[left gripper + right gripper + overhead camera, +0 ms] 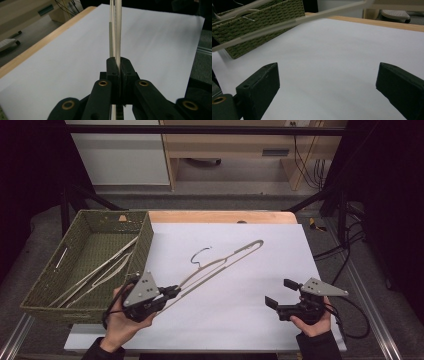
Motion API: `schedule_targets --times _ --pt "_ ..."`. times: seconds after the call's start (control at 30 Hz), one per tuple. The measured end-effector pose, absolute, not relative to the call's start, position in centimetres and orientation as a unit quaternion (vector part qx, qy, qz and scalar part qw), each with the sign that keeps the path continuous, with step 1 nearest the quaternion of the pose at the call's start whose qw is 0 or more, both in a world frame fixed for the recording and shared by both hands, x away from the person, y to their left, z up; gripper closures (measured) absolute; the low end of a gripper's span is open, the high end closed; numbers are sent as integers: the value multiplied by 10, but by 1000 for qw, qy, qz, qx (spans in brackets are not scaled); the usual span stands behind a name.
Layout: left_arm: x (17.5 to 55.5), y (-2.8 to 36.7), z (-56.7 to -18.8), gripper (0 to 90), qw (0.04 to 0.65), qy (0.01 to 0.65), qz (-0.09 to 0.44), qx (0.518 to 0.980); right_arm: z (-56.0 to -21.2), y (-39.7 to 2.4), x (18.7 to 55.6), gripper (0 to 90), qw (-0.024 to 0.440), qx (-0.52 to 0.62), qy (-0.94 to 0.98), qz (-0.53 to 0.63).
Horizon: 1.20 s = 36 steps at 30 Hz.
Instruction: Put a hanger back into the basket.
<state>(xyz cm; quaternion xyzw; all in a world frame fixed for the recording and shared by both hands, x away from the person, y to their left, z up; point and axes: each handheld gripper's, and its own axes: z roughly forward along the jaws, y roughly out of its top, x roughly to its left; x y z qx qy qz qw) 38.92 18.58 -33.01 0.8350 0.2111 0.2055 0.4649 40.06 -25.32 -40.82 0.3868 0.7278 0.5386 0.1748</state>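
No text, label or number can be read anywhere; the far furniture is perhaps too blurred.

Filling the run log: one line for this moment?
left claw: shut on hanger | right claw: open, holds nothing | basket: holds more hangers

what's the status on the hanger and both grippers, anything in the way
Left gripper shut on hanger, end lifted. Right gripper open, empty. Basket close left, holds more hangers; its near wall between.

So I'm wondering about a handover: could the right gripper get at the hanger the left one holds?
Probably yes: the right gripper is open, and bare white sheet lies between it and the hanger.
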Motion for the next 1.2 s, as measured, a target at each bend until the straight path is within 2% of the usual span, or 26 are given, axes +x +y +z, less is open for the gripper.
schedule_targets --times 0.3,0.6,0.83,1.2 --pt "400 225 -272 871 477 221 229 819 -408 -256 400 54 175 391 725 540" --pt "423 281 -233 871 471 238 243 814 -408 -259 401 53 180 393 723 539" --pt "440 324 -229 871 443 271 271 811 -408 -259 401 49 185 394 722 538" --pt "463 383 -250 871 396 316 290 812 -409 -257 402 51 185 393 725 535"
